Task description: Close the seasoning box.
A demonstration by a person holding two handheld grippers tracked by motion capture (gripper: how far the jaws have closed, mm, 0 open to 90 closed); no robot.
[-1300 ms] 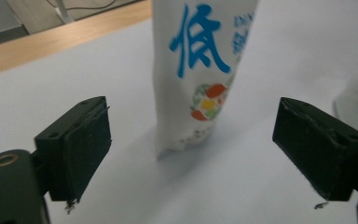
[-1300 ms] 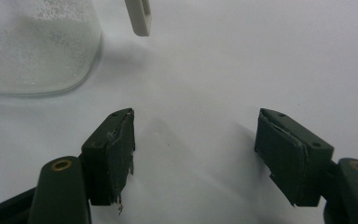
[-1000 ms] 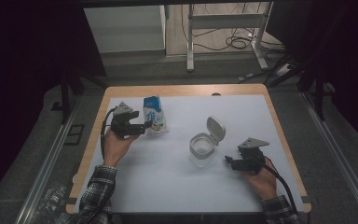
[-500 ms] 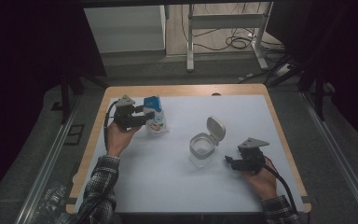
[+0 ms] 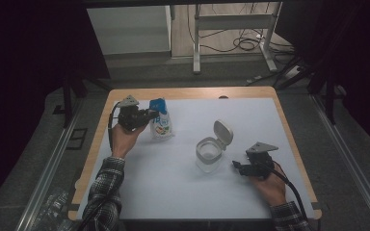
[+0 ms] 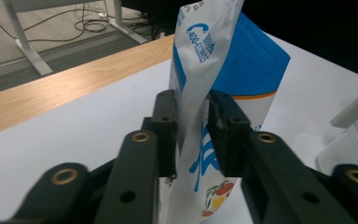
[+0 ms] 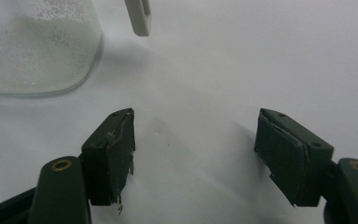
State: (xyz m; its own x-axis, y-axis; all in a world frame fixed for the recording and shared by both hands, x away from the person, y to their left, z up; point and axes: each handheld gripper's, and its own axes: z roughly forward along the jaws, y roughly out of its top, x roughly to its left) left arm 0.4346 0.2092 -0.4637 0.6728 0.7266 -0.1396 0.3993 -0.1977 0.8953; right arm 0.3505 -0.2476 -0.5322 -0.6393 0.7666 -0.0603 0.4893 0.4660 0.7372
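Left gripper [image 6: 192, 126] level, just closing on pouch [image 6: 205, 70].

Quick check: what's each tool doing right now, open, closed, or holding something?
Left tool: jaws have just been closing, now shut on the pouch.
Right tool: open, nothing between its jaws, near the jar.

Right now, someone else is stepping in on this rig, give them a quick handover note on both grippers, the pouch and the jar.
Left gripper: jaws have just been closing on the blue and white pouch, which stands upright at the table's far left; the pads look pressed on its edge.
Right gripper: open, holding nothing, low over the white table beside the clear jar.
Jar: lid flipped open, some white grains inside.
Done: pouch gripped, jar open.
Left: probably bring the pouch over to the jar.
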